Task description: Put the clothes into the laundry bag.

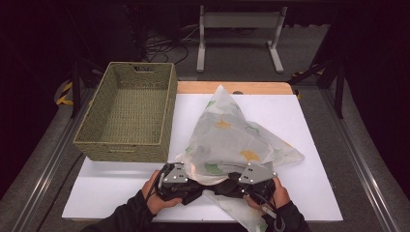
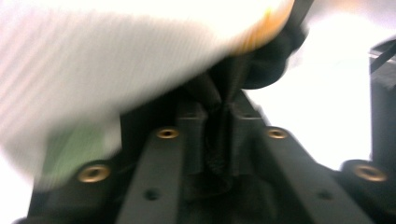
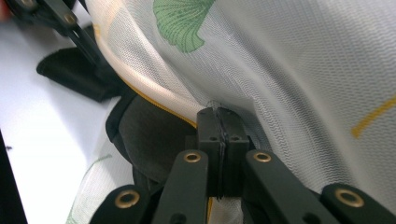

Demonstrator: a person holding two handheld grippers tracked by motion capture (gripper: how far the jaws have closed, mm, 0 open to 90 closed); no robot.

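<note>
No writing shows; both grippers' jaws, left gripper (image 1: 189,170) and right gripper (image 1: 235,175), pinch the leaf-print cloth (image 1: 227,135).

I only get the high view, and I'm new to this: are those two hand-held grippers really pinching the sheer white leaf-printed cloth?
Observer: The right gripper has its jaws shut on the sheer white leaf-printed cloth, at its orange-trimmed edge.
Operator: And the left one?
Observer: The left gripper has its jaws shut on something dark, seemingly a black fabric piece; that view is blurred.
Operator: Where does the black piece lie?
Observer: Under the cloth's edge, on the white table.
</note>
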